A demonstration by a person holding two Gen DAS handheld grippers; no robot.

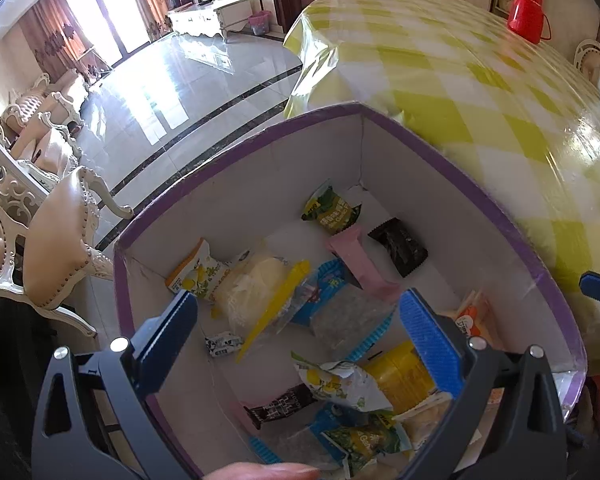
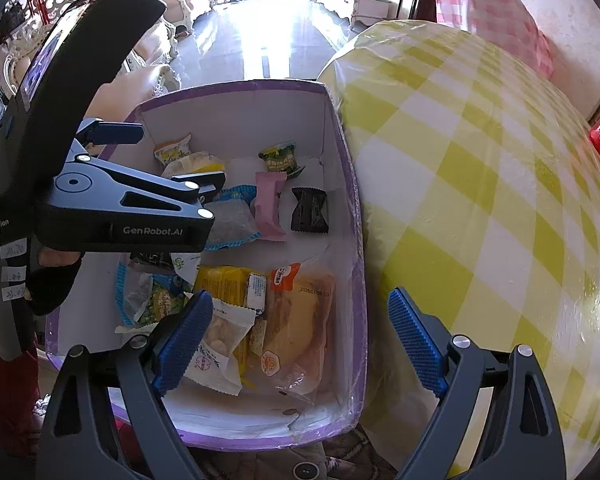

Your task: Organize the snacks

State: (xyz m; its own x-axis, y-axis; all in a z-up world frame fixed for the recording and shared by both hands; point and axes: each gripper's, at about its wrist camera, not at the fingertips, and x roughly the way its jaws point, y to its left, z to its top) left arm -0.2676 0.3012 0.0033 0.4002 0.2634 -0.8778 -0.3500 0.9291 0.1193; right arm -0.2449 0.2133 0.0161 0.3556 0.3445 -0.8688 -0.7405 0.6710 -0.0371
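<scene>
A purple-rimmed white box (image 1: pixel 452 168) beside the table holds several wrapped snacks: a pink bar (image 1: pixel 360 260), a black packet (image 1: pixel 400 246), a green packet (image 1: pixel 332 212), a yellow packet (image 1: pixel 400 376). My left gripper (image 1: pixel 300 332) is open and empty, hovering over the box. In the right wrist view the same box (image 2: pixel 354 216) shows the pink bar (image 2: pixel 269 208), black packet (image 2: pixel 310 210) and an orange bread bag (image 2: pixel 296 328). My right gripper (image 2: pixel 300 340) is open and empty above the box's near end. The left gripper (image 2: pixel 168 156) reaches in from the left.
A round table with a yellow-checked cloth (image 1: pixel 480 80) stands right of the box, also in the right wrist view (image 2: pixel 480 200). A red thermos (image 1: pixel 526 12) sits at its far side. Ornate chairs (image 1: pixel 60 248) stand left on the tiled floor.
</scene>
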